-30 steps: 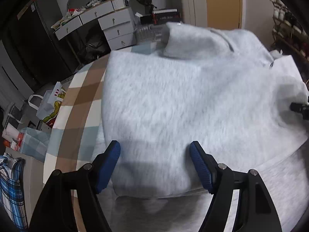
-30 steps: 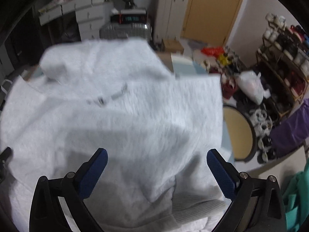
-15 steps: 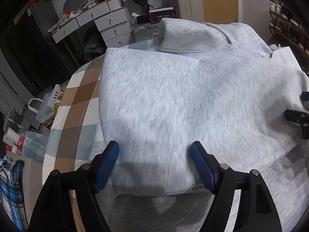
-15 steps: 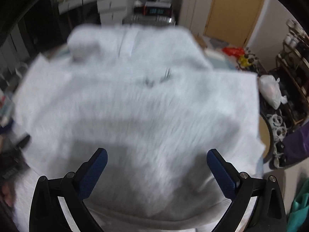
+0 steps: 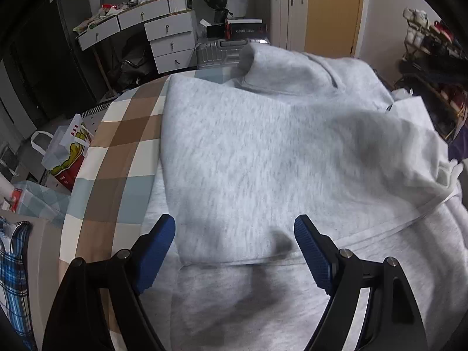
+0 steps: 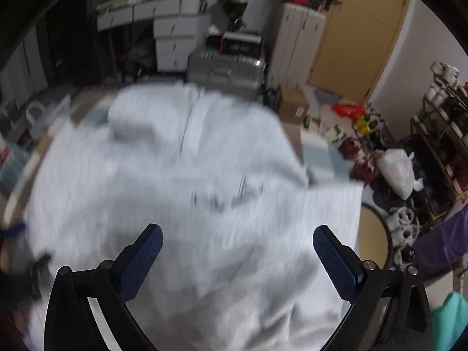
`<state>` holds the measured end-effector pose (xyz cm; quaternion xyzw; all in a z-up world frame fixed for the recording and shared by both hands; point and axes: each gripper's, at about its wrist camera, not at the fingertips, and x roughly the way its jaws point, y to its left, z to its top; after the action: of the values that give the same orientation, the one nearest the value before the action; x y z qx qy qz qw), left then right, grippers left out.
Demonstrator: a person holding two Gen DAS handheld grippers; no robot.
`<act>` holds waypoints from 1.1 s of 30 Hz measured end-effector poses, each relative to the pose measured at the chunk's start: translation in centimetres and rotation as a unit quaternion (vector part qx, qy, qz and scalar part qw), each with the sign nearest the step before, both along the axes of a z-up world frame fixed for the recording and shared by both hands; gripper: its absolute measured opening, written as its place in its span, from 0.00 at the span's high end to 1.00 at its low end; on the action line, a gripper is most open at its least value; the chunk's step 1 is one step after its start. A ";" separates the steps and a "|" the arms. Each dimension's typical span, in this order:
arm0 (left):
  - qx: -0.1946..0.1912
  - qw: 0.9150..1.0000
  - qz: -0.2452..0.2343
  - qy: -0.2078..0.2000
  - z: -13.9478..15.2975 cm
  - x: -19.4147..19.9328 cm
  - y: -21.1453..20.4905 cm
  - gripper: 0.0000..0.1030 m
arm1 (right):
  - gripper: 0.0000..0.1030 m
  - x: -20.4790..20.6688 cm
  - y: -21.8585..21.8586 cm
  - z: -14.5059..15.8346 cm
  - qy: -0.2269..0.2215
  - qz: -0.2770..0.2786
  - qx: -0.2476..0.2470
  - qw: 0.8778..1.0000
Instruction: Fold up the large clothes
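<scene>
Left gripper [image 5: 234, 234] sits at the bottom of its frame with both blue pads spread wide, nothing pinched between them, hovering over the grey sweatshirt [image 5: 278, 152]. From my end the garment fills most of the left wrist view, lying partly folded on the checked tablecloth [image 5: 117, 152], which shows as brown, cream and pale blue squares down the left side. One folded layer ends in an edge running across just between the fingertips, with more grey fabric underneath toward the bottom of the frame. A rolled-looking bit of the sweatshirt sits at the upper middle, near a silver suitcase [image 5: 225, 51].

Right gripper [image 6: 237, 242] is the same deal: pads wide apart, holding nothing, at the bottom of its frame. That view is pretty smeared, so I can only say the sweatshirt [image 6: 190, 181] covers the centre and left of it; fold details are too blurry to call. White drawers [image 5: 172, 41] sit at the upper left of the left view, and a wooden door [image 6: 359, 29] at the upper right of the right view.
</scene>
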<state>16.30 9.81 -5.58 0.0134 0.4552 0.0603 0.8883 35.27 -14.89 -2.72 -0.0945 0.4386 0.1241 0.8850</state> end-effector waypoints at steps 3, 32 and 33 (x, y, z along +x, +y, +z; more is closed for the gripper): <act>-0.008 1.000 0.011 -0.003 0.7 -0.1 0.5 0.22 | 0.00 5.4 2.8 0.2 0.011 -0.022 0.020 1.000; 0.003 0.999 -0.010 0.035 -1.3 0.2 0.1 0.22 | 0.95 2.0 2.6 0.5 -0.079 0.008 0.033 0.996; 0.004 0.999 -0.010 0.032 -1.2 0.0 0.0 0.22 | 0.95 0.8 1.6 0.2 -0.072 0.002 0.045 0.996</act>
<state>16.33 9.77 -6.77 0.0237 0.4829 0.0529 0.8738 36.11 -13.26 -2.51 -0.0638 0.3673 0.1383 0.9176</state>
